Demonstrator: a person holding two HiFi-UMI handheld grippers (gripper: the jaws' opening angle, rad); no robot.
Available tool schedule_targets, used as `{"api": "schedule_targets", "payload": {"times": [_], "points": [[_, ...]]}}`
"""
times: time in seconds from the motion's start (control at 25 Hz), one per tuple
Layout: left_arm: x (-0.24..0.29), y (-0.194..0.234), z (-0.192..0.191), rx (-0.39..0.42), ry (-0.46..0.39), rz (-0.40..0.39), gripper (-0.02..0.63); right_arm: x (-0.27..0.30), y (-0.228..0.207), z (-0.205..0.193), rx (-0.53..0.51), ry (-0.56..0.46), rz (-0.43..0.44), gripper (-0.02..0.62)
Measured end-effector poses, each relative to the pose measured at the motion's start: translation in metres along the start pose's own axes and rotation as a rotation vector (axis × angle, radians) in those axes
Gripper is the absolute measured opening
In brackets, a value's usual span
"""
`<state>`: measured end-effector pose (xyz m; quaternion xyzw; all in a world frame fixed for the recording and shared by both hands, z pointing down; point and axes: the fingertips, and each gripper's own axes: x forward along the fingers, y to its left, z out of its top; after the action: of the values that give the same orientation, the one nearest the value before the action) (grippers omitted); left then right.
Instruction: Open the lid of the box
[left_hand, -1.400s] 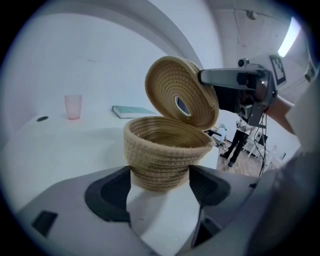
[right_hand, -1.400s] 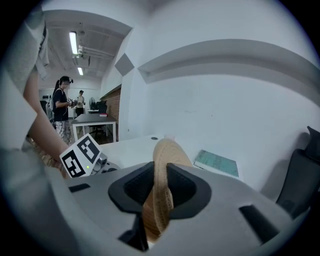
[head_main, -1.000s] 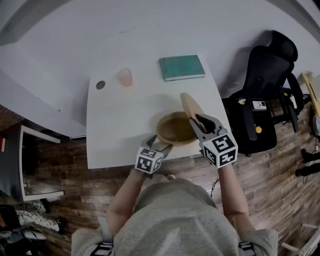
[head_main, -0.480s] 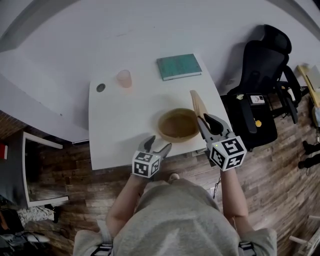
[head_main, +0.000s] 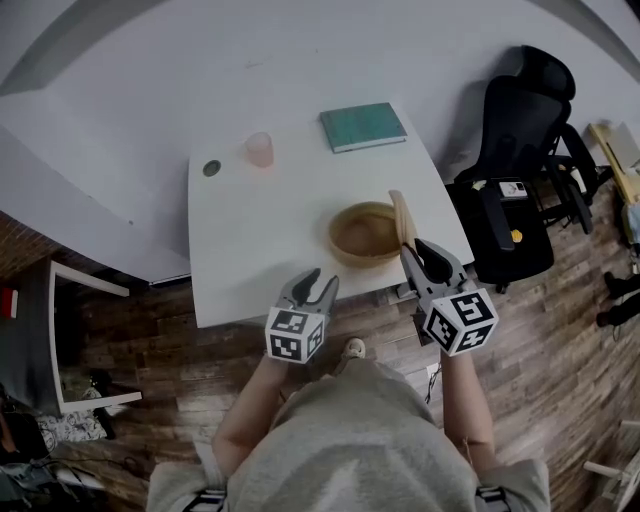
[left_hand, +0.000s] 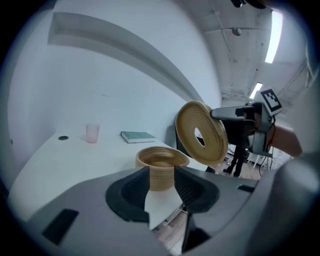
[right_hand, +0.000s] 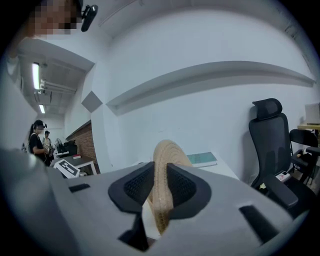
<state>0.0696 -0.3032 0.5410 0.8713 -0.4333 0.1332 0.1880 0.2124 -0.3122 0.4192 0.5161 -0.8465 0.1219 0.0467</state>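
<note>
The right tongs (head_main: 418, 250) clamp the rim of a round woven straw lid (head_main: 402, 216), held on edge just beside the open round woven straw box (head_main: 362, 232) on the white bench (head_main: 250, 250). The left tongs (head_main: 318, 278), empty, have just been closing to a narrow gap. The lid looks light, stiff and rough, best gripped by its edge. Only the left gripper view shows its coiled face.

- Right gripper (right_hand: 160, 189) jaws clamped on woven lid (right_hand: 167, 152); lid upright, edge-on.
- Green book (right_hand: 204, 159) at lid's 3 o'clock, behind it.
- Black office chair (right_hand: 267, 135) at frame's 3 o'clock.
</note>
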Motion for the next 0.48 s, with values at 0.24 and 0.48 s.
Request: {"api": "schedule_targets", "payload": {"times": [0.24,0.48], "points": [[-0.04,0.0,0.004,0.015,-0.048,0.021,0.095,-0.022,0.035,-0.006,0.021,-0.017,-0.013,0.083],[-0.082,-0.007,-0.003,0.016,-0.085,0.047,0.044,-0.054,0.069,-0.021,0.04,-0.025,-0.022,0.083]]}}
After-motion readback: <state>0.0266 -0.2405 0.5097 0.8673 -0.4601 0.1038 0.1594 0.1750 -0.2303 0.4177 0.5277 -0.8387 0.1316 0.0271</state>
